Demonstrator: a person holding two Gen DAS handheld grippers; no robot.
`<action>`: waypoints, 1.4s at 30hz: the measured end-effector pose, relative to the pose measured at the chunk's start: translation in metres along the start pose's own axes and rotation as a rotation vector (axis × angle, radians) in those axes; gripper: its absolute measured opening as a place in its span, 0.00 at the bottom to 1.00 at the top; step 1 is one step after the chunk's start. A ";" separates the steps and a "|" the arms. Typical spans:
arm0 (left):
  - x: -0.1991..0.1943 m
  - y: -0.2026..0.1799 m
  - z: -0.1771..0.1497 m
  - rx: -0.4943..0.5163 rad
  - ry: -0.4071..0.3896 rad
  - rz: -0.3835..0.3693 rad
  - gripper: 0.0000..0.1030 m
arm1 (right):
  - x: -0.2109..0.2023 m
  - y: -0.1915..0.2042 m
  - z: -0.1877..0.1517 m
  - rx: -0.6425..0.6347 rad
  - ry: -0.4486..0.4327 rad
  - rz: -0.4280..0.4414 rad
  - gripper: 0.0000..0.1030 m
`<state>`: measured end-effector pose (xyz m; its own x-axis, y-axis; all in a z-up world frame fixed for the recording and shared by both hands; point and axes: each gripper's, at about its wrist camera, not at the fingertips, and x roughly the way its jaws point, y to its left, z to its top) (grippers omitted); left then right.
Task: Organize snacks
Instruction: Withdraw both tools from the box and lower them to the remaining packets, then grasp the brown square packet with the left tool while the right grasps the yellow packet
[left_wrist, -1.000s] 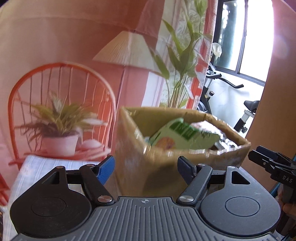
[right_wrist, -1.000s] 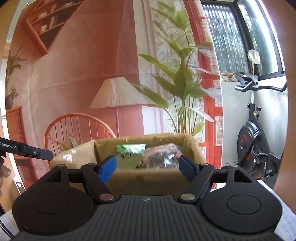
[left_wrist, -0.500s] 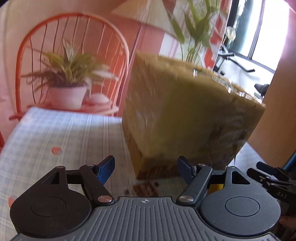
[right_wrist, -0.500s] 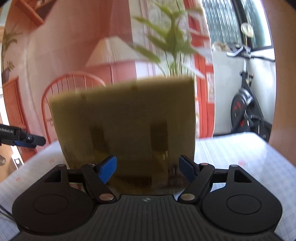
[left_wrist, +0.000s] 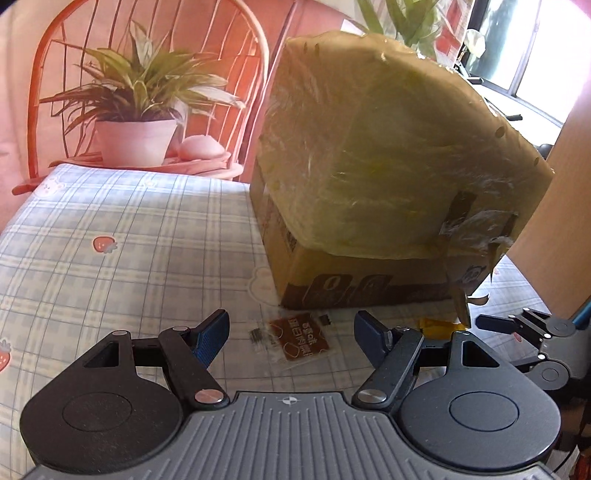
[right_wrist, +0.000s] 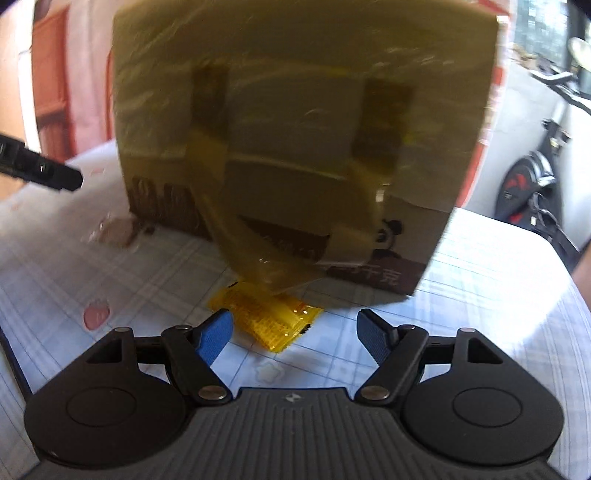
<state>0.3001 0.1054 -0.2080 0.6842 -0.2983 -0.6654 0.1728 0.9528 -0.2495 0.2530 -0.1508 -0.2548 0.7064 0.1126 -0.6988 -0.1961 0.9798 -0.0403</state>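
Note:
A tall cardboard box wrapped in yellowish tape stands on the checked tablecloth; its inside is hidden from this low angle. A small brown snack packet lies flat before the box, just ahead of my open left gripper. In the right wrist view the same box fills the frame, and a yellow snack packet lies at its foot, close in front of my open right gripper. Both grippers hold nothing. The right gripper also shows at the left view's right edge.
The brown packet appears blurred at the left in the right wrist view, with the left gripper's tip above it. A printed backdrop with a chair and a potted plant hangs behind. An exercise bike stands at the right.
Both grippers have come down and tilted toward the table. The box's open top with snacks, seen earlier, is out of sight; the packets on the cloth have come into view.

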 end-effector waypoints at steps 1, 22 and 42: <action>0.000 0.001 0.000 -0.001 0.002 0.001 0.74 | 0.004 0.001 0.002 -0.014 0.011 0.017 0.75; 0.035 -0.006 -0.008 0.027 0.070 -0.011 0.74 | 0.006 0.001 -0.009 0.122 -0.035 0.035 0.46; 0.052 -0.034 -0.019 0.152 0.091 0.024 0.73 | 0.004 0.002 -0.012 0.104 -0.057 0.026 0.46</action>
<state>0.3159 0.0561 -0.2476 0.6237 -0.2724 -0.7327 0.2668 0.9552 -0.1280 0.2466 -0.1501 -0.2664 0.7400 0.1443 -0.6569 -0.1454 0.9879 0.0533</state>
